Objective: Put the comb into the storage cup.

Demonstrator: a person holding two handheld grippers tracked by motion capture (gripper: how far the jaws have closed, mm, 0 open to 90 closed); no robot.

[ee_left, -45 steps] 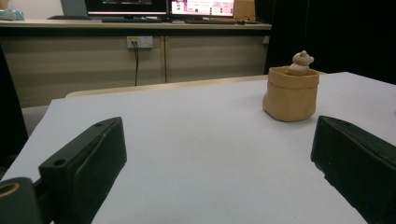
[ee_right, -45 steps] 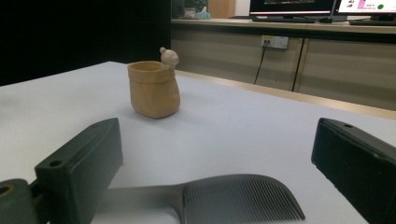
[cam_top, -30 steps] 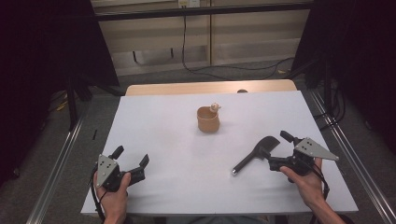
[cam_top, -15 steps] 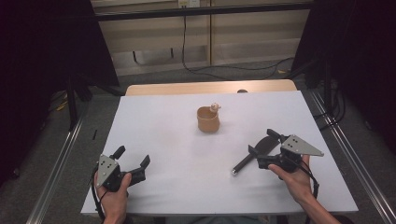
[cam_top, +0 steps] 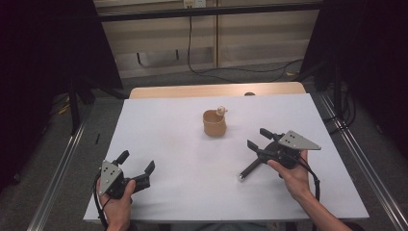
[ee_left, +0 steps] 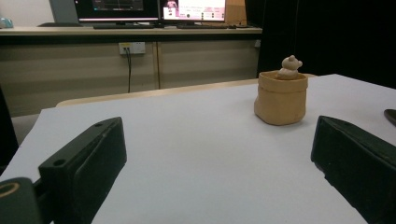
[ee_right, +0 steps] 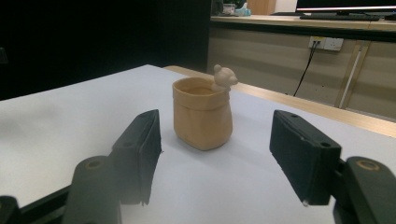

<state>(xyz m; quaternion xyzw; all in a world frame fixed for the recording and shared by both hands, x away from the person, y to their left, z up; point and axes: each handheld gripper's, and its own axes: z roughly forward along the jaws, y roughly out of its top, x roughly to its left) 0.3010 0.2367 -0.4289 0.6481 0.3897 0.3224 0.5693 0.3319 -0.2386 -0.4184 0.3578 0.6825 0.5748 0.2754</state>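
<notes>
A white table top (cam_top: pixel 192 159) stood in a dim room, with a pale wooden edge at its far side, dark curtains to both sides, and a beige counter bearing monitors behind it. The black spoon-like utensil (cam_top: pixel 250 168) lay on the white surface right of centre, its handle end pointing toward the person and its upper part hidden under the right gripper (cam_top: pixel 262 139). That gripper sat directly over the utensil; its jaws had just been closing and stood about half apart, and in the right gripper view nothing lay between them but bare table. Whether any part of it touched the utensil could not be told. Ahead of those jaws, near the middle of the table, stood a small tan cup (cam_top: pixel 214 123) with a little bear figure (cam_top: pixel 221 110) perched on its rim, upright and apart from the jaws. Well to the left, near the front edge, the left gripper (cam_top: pixel 137 166) rested in the person's hand with its jaws spread wide and empty, aimed across the table toward the cup.
</notes>
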